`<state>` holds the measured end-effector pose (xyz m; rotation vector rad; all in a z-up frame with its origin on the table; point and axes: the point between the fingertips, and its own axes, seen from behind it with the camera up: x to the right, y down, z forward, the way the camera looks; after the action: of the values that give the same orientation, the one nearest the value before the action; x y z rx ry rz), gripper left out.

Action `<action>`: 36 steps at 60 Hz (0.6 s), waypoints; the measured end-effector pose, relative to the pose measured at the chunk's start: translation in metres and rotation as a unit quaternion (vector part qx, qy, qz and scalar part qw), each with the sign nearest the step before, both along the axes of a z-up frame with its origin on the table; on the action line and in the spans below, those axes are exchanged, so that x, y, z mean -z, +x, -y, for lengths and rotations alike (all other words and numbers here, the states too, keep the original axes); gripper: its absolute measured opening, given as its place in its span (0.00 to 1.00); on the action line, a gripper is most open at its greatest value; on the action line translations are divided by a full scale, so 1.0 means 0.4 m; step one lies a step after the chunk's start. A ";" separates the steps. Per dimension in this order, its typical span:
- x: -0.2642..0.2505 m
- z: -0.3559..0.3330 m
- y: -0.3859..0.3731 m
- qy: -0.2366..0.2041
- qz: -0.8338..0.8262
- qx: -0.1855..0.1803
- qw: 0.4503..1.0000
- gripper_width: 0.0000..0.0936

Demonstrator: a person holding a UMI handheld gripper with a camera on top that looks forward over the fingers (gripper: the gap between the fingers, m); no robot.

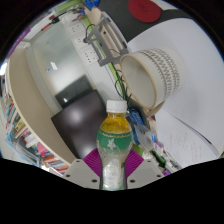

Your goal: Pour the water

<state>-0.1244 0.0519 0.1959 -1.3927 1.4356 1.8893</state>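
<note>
A clear plastic bottle (pixel 114 140) with a white cap, yellow-green liquid and a green label stands between my fingers. My gripper (pixel 113 163) is shut on the bottle; both purple pads (pixel 92 160) press on its lower body. The bottle is tilted, with its cap pointing at a white cup (pixel 152 76) with ribbed sides. The cup's open mouth faces the bottle cap, just beyond it. The whole scene appears rotated, so the gripper is rolled to the side.
A white table top (pixel 60 60) lies beyond the bottle. A dark monitor or chair (pixel 80 120) shows left of the bottle. A desk clamp or stand (pixel 100 40) sits farther off. A red object (pixel 148 8) is at the far edge.
</note>
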 end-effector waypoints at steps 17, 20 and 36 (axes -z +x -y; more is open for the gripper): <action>0.029 -0.016 0.055 -0.037 -0.097 0.026 0.994 0.28; 0.037 -0.012 0.050 -0.039 -0.092 0.021 0.995 0.28; -0.042 0.014 0.056 0.103 0.305 -0.033 0.946 0.28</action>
<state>-0.1022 0.0462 0.2127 -1.7266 0.8724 1.3995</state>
